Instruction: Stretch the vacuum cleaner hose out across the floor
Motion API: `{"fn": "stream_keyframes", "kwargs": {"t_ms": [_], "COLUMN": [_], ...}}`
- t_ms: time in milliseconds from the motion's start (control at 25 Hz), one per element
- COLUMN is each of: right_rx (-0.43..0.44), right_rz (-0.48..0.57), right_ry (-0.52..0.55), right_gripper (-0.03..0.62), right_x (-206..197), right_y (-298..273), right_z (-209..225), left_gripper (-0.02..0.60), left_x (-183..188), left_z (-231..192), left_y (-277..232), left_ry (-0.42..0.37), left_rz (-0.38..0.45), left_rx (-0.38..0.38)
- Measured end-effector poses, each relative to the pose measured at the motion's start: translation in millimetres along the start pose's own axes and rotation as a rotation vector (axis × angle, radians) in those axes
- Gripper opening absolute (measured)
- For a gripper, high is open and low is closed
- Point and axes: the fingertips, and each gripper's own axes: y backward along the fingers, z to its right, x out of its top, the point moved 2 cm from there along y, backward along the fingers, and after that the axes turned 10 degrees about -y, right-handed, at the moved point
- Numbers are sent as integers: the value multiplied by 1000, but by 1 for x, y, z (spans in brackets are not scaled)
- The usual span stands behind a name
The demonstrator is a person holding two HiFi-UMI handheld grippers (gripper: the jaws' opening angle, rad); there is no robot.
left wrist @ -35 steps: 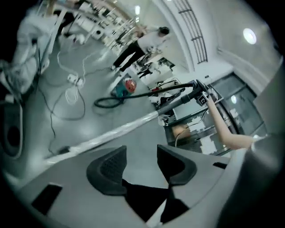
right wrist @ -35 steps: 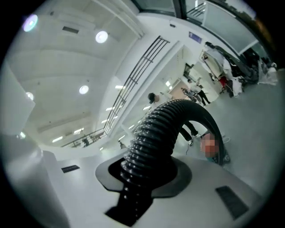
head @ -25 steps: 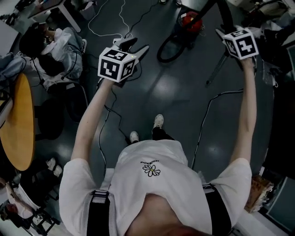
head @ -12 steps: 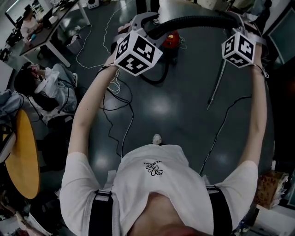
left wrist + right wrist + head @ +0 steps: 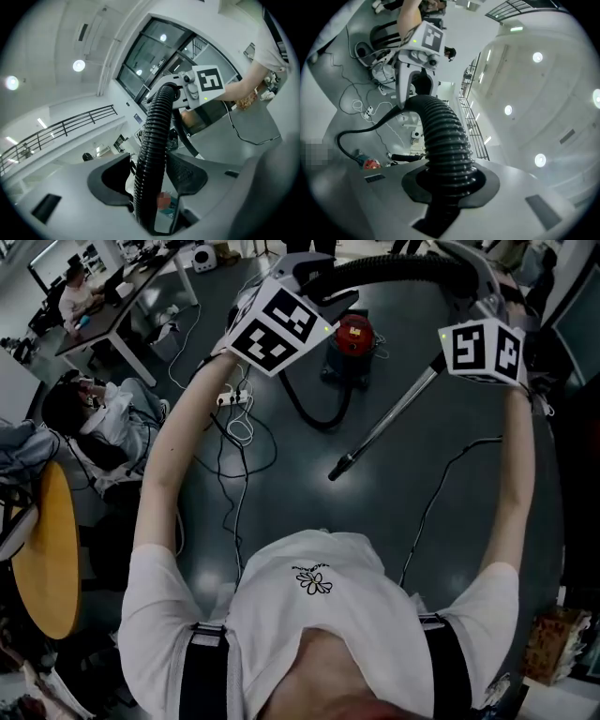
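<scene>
The black ribbed vacuum hose [image 5: 394,273] spans in the air between my two raised grippers. My left gripper [image 5: 314,282] is shut on the hose [image 5: 151,154], which runs up between its jaws toward the right gripper [image 5: 201,84]. The jaws of my right gripper [image 5: 473,282] are closing around the thick hose end [image 5: 445,140], and it fills the gap between them. A metal wand [image 5: 384,423] slants down from the right gripper to the floor. The red vacuum body [image 5: 354,338] stands on the floor beyond, a hose loop [image 5: 309,409] beside it.
A person sits on the floor [image 5: 84,418] at the left, near a round wooden table [image 5: 47,559]. Another person sits at a desk [image 5: 112,306] at the far left. Cables and a power strip [image 5: 234,399] lie on the floor. A black cable [image 5: 441,493] runs at the right.
A second ago the left gripper's jaws held nothing. Since then the hose has come to span between both grippers. The wand has swung left, its tip now nearer the middle of the floor.
</scene>
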Motion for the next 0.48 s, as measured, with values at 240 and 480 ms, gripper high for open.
{"fn": "stream_keyframes", "kwargs": {"t_ms": [240,480], "right_rx": [-6,-40], "right_rz": [132,159], "right_ry": [24,-62], "right_gripper": [104,106], "right_x": [55,68], "right_y": [-4,-10], "right_z": [0,-19], "left_gripper": [218,143], "left_x": [0,45], "left_z": [30,110], "left_y": [8,86], "left_ry": [-54,374], "left_rz": [43,212], "left_rx": [-310,-898]}}
